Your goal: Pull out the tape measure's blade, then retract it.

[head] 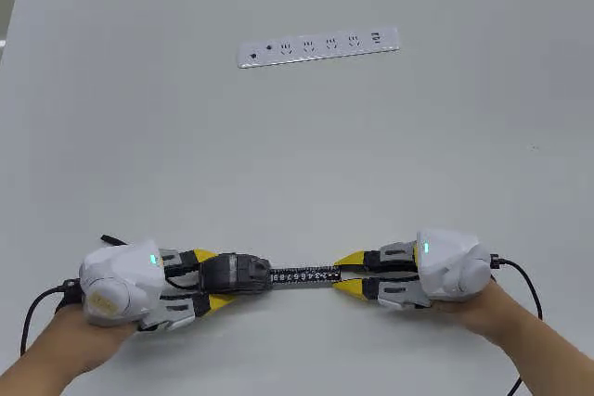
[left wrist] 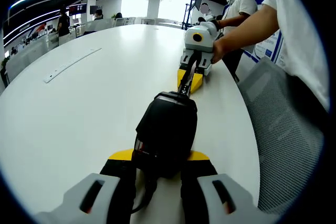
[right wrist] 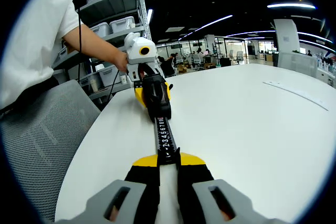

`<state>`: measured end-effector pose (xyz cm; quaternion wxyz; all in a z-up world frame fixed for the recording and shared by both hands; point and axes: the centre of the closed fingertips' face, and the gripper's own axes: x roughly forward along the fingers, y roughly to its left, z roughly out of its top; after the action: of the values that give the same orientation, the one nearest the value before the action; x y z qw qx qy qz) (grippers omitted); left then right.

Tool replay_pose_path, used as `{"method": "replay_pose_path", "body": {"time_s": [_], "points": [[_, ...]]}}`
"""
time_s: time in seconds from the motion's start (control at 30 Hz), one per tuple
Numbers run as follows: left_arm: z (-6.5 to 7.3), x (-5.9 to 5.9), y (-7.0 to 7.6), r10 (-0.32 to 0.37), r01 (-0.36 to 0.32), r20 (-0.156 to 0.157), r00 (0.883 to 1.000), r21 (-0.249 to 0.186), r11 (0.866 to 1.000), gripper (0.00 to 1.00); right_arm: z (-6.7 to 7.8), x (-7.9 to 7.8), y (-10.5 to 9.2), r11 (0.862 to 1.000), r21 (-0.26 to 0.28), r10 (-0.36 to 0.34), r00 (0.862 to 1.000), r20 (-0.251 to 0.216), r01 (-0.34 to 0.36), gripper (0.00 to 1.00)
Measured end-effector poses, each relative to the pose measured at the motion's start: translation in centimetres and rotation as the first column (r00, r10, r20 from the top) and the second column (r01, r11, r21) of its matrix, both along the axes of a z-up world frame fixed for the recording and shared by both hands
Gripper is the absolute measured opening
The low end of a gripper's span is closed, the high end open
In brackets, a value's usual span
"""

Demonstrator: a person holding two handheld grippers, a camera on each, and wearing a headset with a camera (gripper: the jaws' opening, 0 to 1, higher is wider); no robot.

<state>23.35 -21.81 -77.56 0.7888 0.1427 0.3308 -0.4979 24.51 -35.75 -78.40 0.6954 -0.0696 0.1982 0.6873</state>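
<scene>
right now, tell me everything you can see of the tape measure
The tape measure has a chunky black case, plastic by its look, clamped between the yellow-tipped jaws of the left gripper. A short stretch of its blade, black with white numerals, runs straight and level to the right gripper, whose jaws are shut on its end. It sits low over the white table; whether it touches cannot be told.

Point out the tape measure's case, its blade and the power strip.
case [left wrist: 167,129], left gripper view, middle of black body.
blade [right wrist: 163,132], right gripper view, numbered stretch before the jaws.
power strip [head: 318,46], head view, middle of top face.
</scene>
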Motion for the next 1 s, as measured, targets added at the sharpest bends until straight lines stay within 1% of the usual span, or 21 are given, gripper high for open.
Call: {"method": "replay_pose_path", "body": {"time_s": [0.47,0.6,0.63,0.73,1.0], "points": [[0.0,0.0,0.0,0.002,-0.002,-0.001,1.000,-0.001,1.000,0.29,0.2,0.3,-1.3,1.000,0.003,-0.026,1.000,-0.008,0.026,0.09],[0.0,-0.1,0.0,-0.003,0.003,0.002,1.000,0.002,1.000,0.29,0.2,0.2,-2.0,0.999,0.003,-0.036,0.999,-0.019,0.036,0.09],[0.0,-0.1,0.0,-0.002,0.002,0.002,1.000,0.002,1.000,0.29,0.2,0.3,-2.1,0.999,0.003,-0.038,0.999,-0.015,0.038,0.09],[0.0,0.0,0.1,0.002,-0.002,-0.001,1.000,-0.003,1.000,0.29,0.2,0.4,-2.7,0.999,0.005,-0.053,0.998,-0.026,0.053,0.09],[0.0,-0.1,0.0,0.001,-0.001,-0.001,1.000,-0.002,1.000,0.29,0.2,0.5,-3.5,0.998,0.002,-0.063,0.998,-0.029,0.063,0.09]]}}
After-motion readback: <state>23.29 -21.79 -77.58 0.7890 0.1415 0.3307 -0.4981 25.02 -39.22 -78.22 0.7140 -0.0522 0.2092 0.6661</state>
